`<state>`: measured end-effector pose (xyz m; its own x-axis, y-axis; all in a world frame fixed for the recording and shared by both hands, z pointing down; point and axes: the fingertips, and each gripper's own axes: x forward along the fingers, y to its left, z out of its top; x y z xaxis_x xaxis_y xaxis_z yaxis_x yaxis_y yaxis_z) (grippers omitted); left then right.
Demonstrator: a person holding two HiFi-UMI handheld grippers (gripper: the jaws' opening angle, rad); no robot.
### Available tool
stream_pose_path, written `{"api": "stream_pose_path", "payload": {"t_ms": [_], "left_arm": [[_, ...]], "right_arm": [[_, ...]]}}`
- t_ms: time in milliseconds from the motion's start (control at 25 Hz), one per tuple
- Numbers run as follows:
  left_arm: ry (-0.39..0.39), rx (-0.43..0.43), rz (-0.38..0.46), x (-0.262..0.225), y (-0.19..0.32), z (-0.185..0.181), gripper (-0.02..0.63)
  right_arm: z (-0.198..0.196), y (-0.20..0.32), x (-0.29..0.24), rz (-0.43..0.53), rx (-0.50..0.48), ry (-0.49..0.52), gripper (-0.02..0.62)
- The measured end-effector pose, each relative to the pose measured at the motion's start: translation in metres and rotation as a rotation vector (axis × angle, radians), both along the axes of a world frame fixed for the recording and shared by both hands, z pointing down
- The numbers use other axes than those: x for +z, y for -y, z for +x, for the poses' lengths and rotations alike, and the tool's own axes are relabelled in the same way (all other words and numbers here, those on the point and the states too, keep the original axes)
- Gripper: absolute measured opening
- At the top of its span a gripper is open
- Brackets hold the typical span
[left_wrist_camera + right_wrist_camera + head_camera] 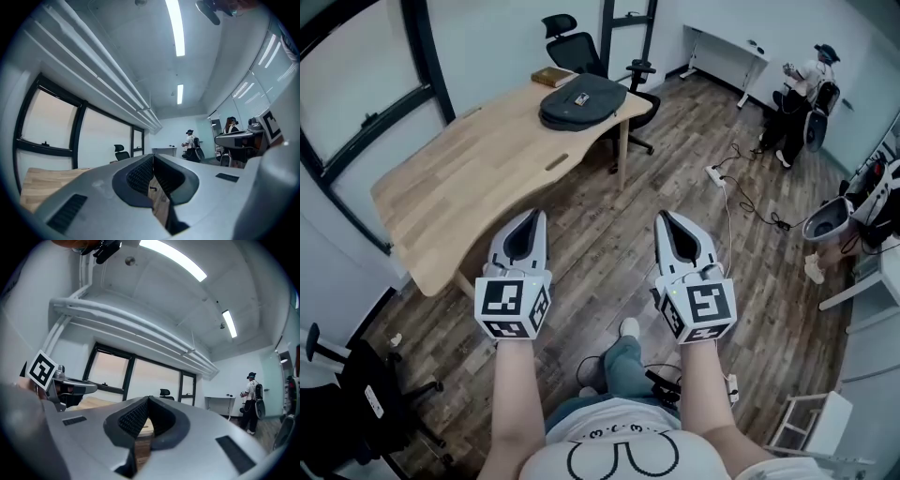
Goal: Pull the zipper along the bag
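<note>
- Now left gripper (534, 216) & right gripper (667, 218): jaws together, empty, over floor (581, 253).
- Bag (582, 100) on table (469, 187) far end, well apart from both.
- Book (553, 77) just beside bag; chair (577, 47) behind.

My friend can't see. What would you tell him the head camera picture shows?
The left gripper and right gripper, both grey, are held shut and empty over a wooden floor, well short of a dark bag lying on a wooden table. Another person stands across the room.
</note>
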<state>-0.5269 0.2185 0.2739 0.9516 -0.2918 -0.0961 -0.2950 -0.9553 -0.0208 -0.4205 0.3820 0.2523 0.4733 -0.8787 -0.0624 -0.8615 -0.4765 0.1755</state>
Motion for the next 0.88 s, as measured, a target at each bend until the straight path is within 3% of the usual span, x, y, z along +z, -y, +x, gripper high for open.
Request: {"api": "stream_pose_path", "payload": {"t_ms": [280,400,680,720,880], "left_arm": [[-0.008,-0.035,-0.029,0.004,0.021,0.073,0.017],[-0.020,-0.032,-0.038,-0.001,0.028,0.118,0.018],[0.108,0.017,0.029,0.005,0.031,0.243,0.018],[0.112,0.010,0.029,0.005,0.033,0.256,0.018],[0.072,-0.043,0.020,0.001,0.043,0.296,0.017]], "right_arm": [[0.071,0.013,0.008,0.031,-0.008,0.040,0.043],[0.114,0.025,0.008,0.049,-0.038,0.067,0.084],[0.226,0.045,-0.003,0.066,-0.119,0.067,0.073],[0.243,0.046,-0.004,0.063,-0.117,0.070,0.042],[0.303,0.052,-0.001,0.052,-0.094,0.076,0.051]]}}
